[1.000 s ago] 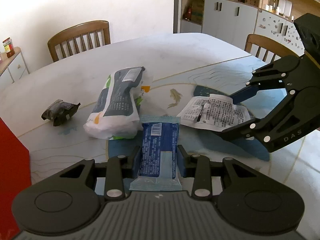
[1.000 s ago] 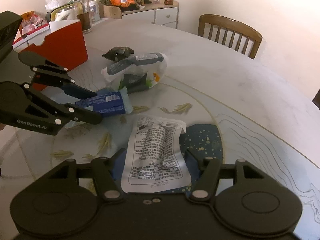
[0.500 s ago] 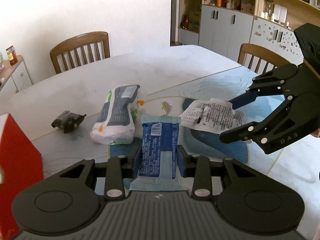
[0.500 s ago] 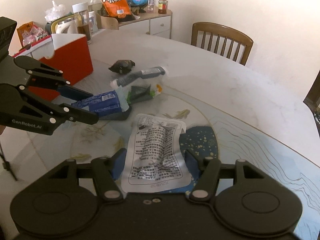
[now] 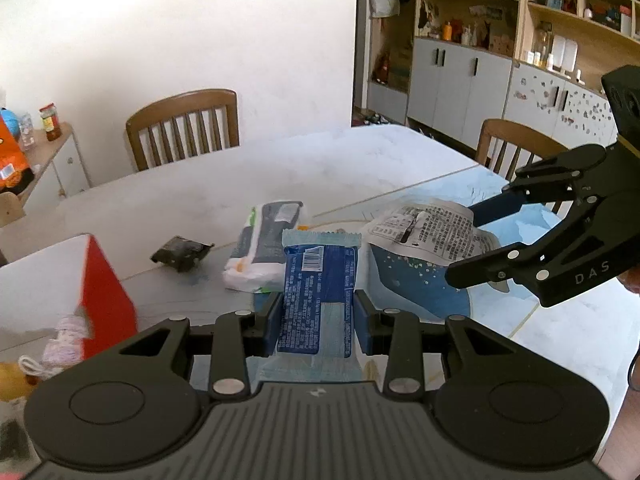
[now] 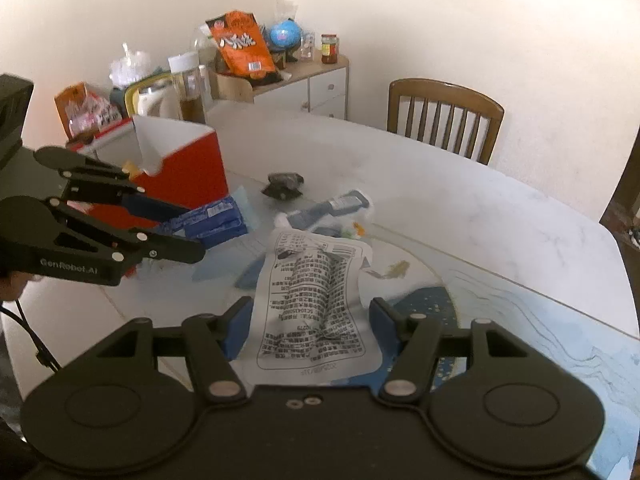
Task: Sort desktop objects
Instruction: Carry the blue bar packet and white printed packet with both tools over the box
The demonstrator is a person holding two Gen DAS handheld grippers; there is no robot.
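My left gripper (image 5: 316,320) is shut on a blue snack packet (image 5: 320,288) and holds it above the table, near a red box (image 5: 100,288). It shows in the right wrist view (image 6: 176,228) with the blue packet (image 6: 212,224). My right gripper (image 6: 310,328) is shut on a white printed pouch (image 6: 316,292), lifted off the table; the pouch also shows in the left wrist view (image 5: 432,232). A white and grey bag (image 5: 264,248) and a small dark packet (image 5: 180,254) lie on the table.
The red box (image 6: 184,168) with a white inside stands at the table's left and holds small items. Wooden chairs (image 5: 184,128) stand at the far side. A side cabinet (image 6: 304,80) carries jars and snack bags. Tall cupboards (image 5: 460,80) stand behind.
Both grippers have risen with their packets. The left gripper has moved left toward the red box, which has come into its view. The right gripper has followed leftward.
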